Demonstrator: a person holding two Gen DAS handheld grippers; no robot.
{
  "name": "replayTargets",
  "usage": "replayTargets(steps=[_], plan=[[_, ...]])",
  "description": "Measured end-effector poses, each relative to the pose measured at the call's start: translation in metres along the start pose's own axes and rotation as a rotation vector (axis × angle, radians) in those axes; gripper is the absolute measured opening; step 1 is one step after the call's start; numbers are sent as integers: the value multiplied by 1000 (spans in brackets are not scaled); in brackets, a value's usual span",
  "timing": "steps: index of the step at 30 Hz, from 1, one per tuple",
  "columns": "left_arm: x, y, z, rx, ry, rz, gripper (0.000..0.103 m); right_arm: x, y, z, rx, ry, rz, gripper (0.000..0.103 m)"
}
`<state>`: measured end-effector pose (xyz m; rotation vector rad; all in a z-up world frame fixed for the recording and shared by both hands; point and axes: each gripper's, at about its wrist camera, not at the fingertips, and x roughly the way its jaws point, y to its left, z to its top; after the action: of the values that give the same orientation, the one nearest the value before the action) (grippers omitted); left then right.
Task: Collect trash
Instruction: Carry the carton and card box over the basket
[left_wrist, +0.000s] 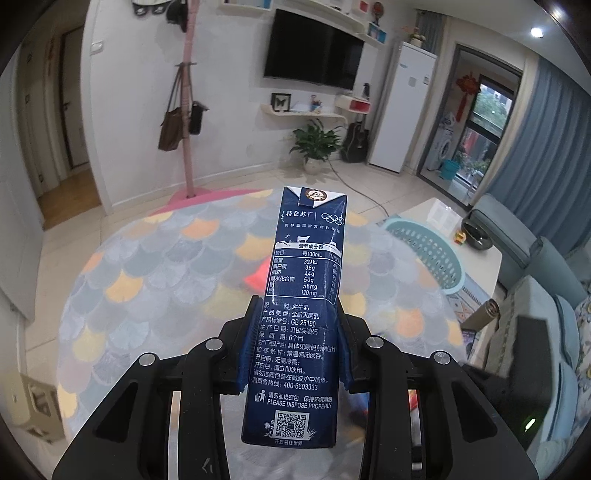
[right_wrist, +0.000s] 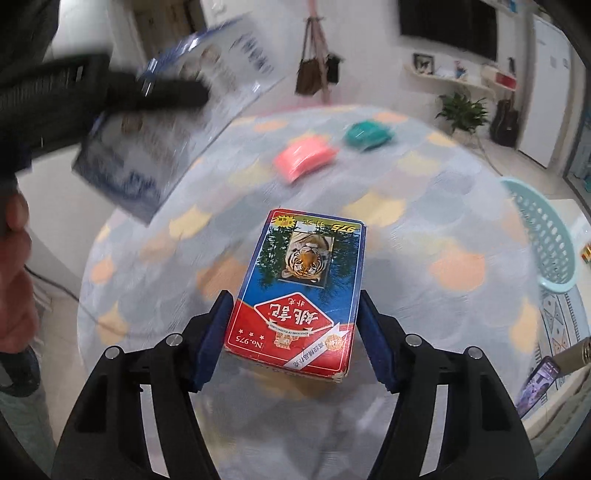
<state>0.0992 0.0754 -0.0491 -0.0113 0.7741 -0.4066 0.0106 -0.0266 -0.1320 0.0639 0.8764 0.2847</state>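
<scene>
My left gripper (left_wrist: 297, 306) is shut on a tall dark-blue milk carton (left_wrist: 299, 258), which stands upright between the pads above the round patterned surface (left_wrist: 147, 277). The same carton (right_wrist: 166, 122) shows blurred at the upper left of the right wrist view. My right gripper (right_wrist: 294, 299) is shut on a red and blue playing-card box (right_wrist: 303, 273) with a tiger picture. Its blue pads press both long sides. The box is sharp while the surface below it is blurred.
A pink packet (right_wrist: 304, 157) and a teal packet (right_wrist: 367, 134) lie on the far side of the round surface. A light-blue slotted basket (right_wrist: 546, 236) stands at its right edge. A hand (right_wrist: 14, 258) is at the left, a phone (right_wrist: 535, 384) at the lower right.
</scene>
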Motion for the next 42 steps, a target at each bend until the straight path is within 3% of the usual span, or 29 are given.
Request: replayTargets(steps=[7, 26, 34, 42], plan=[[9, -36, 16, 57, -10, -26, 34, -34, -54, 20, 85, -125, -44, 63], [82, -152, 60, 216, 28, -110, 34, -77, -187, 44, 281, -285, -167, 63], [127, -202, 85, 272, 19, -138, 34, -71, -254, 53, 380, -302, -249, 63], [209, -233, 91, 208, 75, -152, 34, -33, -322, 53, 512, -251, -307, 63]])
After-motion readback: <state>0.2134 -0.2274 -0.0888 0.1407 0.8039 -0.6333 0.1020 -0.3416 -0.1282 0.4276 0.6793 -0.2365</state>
